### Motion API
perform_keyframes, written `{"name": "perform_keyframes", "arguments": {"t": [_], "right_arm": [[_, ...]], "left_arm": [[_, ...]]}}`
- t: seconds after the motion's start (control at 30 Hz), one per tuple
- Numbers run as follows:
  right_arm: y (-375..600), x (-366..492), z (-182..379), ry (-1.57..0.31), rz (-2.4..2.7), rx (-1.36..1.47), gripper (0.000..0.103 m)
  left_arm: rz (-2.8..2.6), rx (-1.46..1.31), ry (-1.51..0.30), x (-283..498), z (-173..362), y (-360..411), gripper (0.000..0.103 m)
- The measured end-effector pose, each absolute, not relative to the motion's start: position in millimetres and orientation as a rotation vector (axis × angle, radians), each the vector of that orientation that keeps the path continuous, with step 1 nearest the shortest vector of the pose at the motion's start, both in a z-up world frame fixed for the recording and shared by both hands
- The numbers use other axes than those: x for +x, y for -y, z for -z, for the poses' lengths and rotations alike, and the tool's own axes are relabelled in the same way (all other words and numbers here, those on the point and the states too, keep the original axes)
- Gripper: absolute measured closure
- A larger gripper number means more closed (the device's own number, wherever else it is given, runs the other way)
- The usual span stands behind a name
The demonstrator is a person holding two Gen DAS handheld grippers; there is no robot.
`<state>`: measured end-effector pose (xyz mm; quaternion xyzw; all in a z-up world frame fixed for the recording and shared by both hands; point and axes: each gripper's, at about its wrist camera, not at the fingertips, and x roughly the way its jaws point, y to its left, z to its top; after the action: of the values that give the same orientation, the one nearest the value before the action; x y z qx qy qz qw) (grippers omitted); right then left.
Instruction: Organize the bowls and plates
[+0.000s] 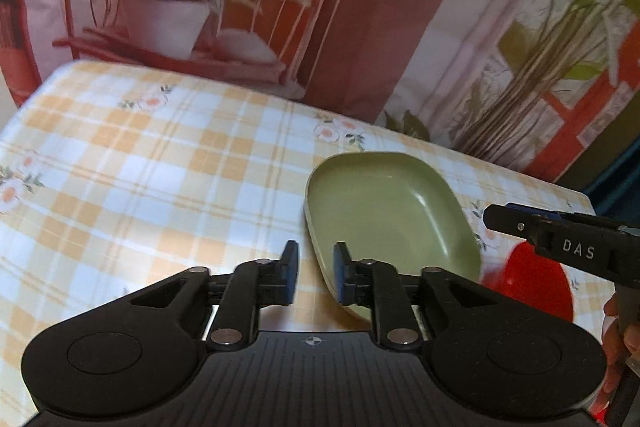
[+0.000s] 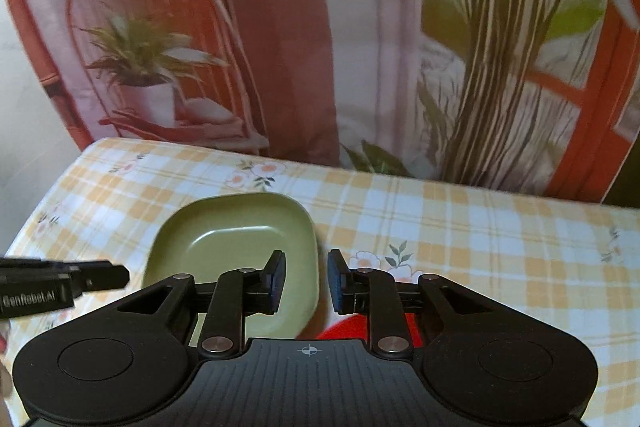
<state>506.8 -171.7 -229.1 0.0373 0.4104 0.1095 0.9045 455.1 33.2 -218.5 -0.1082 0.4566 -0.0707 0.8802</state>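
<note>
You hold both claws low over the desk (image 1: pixel 120 155), which is covered with a checked cloth with small flowers. The left claw (image 1: pixel 316 273) has its two pads apart, with nothing between them. Its right pad stands in front of the near-left edge of the green dish (image 1: pixel 392 211), so I think you are lining up to take this rim between the pads; whether the pad already touches the rim, I cannot tell.

The right claw (image 2: pixel 306 281) is also apart and holds nothing. In its view the green dish (image 2: pixel 236 239) lies to the left, and the left pad is over the dish's right part, while the right pad is over the bare cloth. Just under this claw a red bowl (image 2: pixel 344 331) shows a little; the left wrist view shows the red bowl (image 1: pixel 532 287) more, just beside the green dish on its right side, partly hidden by the right claw's body.

The two pieces sit close together near the middle of the desk, not stacked. This is probably why both claws come to the same place: one piece can go into or onto the other. The green dish is shallow with a thin raised rim, so a grip on the rim is the natural one. Behind the desk hangs a curtain (image 2: pixel 280 47) printed with plants.
</note>
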Motion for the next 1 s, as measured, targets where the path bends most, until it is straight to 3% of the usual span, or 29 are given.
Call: {"name": "perform_keyframes", "arguments": {"t": [0.07, 0.33, 0.47, 0.53, 1.0], "right_arm": [[172.9, 515.2, 237.2, -0.872, -0.209, 0.103, 0.082], [171.5, 534.0, 256.0, -0.955, -0.191, 0.141, 0.082], [167.7, 533.9, 259.1, -0.981, -0.212, 0.160, 0.087], [164.5, 532.0, 257.5, -0.977, -0.215, 0.149, 0.094], [156.4, 493.0, 196.9, -0.863, -0.260, 0.153, 0.095]], "left_arm": [[0.144, -0.241, -0.964, 460.7, 225.5, -34.8, 0.071], [0.177, -0.261, -0.998, 470.8, 244.3, -33.1, 0.071], [0.199, -0.274, -0.993, 470.6, 249.5, -32.9, 0.092], [0.196, -0.256, -0.987, 469.7, 247.6, -31.1, 0.092], [0.179, -0.177, -0.881, 438.1, 188.9, -35.8, 0.093]]}}
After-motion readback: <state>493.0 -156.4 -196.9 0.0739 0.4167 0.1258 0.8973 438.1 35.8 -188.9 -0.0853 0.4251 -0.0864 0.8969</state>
